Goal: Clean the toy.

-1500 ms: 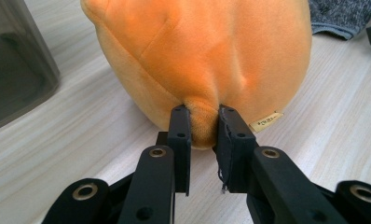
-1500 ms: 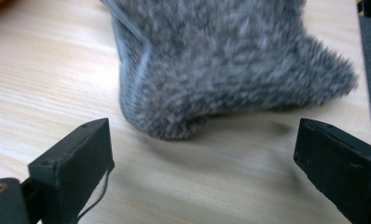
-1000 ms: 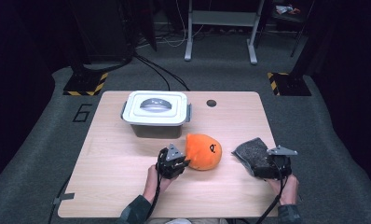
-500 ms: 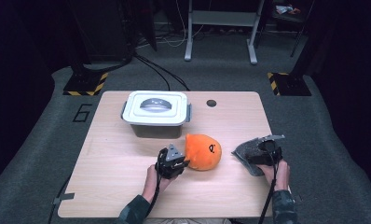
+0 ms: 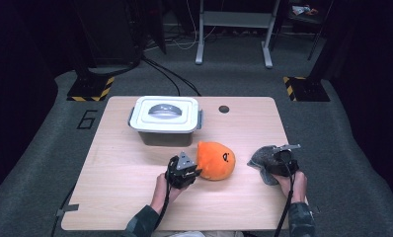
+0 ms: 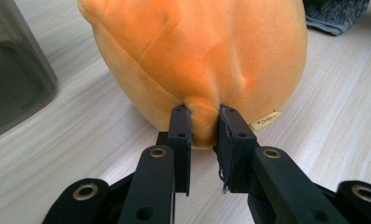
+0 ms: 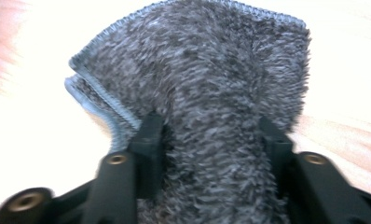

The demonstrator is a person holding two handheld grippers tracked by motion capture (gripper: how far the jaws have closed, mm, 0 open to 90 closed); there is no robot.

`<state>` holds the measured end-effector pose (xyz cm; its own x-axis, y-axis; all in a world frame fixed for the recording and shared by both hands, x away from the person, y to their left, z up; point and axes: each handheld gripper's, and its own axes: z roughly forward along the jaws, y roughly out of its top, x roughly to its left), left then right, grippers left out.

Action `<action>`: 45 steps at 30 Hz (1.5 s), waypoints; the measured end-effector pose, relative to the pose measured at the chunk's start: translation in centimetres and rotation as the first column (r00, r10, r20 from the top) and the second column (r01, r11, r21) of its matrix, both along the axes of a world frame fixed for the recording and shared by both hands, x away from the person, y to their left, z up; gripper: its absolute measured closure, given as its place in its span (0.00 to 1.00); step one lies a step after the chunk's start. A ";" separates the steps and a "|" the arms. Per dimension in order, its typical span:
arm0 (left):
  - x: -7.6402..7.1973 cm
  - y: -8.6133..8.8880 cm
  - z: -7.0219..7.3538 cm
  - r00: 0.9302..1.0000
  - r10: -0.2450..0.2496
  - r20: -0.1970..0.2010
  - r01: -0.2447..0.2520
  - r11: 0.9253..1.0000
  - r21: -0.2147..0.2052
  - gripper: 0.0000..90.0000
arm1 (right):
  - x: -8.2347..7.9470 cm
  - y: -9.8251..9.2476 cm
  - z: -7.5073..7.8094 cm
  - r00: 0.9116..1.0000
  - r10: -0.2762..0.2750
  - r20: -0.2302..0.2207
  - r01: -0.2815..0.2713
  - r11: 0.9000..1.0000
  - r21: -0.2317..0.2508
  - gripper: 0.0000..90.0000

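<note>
Orange plush toy (image 5: 216, 159) on tabletop (image 5: 115, 197) mid-front, pinched by left claw (image 6: 203, 122); grey cloth (image 5: 264, 158) at right, right claw (image 7: 211, 126) just closing around a fold; lidded bin (image 5: 165, 120) behind still shut, nothing stowed.

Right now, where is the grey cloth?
In the high view the grey cloth lies near the table's right edge, right of the orange plush toy, bunched between the right gripper's jaws.

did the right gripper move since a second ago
Yes. The right gripper has shifted left along the table's near edge, toward the round orange plush toy, and its fingers have just been closing on the fuzzy grey cloth.
</note>
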<state>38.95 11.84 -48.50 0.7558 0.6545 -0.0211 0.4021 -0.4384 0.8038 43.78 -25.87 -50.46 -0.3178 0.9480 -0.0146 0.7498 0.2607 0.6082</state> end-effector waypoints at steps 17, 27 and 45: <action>0.0 -0.5 0.2 0.999 -0.020 0.025 0.020 1.000 0.005 0.85 | -1.9 -0.5 0.9 0.998 -0.002 0.069 -0.006 0.993 0.118 0.78; 0.1 -0.8 0.5 0.999 -0.032 0.042 0.032 0.999 0.016 0.85 | -2.6 0.4 3.5 0.992 0.031 0.120 -0.053 0.981 0.186 0.78; 0.2 -1.8 1.2 0.996 -0.060 0.060 0.058 0.998 0.034 0.86 | -2.9 3.3 8.2 0.968 0.134 0.211 -0.184 0.953 0.242 0.78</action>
<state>39.20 10.07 -47.33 0.7922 0.6085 0.0467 0.3254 -0.4859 0.8112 40.85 -22.52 -42.28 -0.4798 0.8646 0.1488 0.5757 0.1823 0.7971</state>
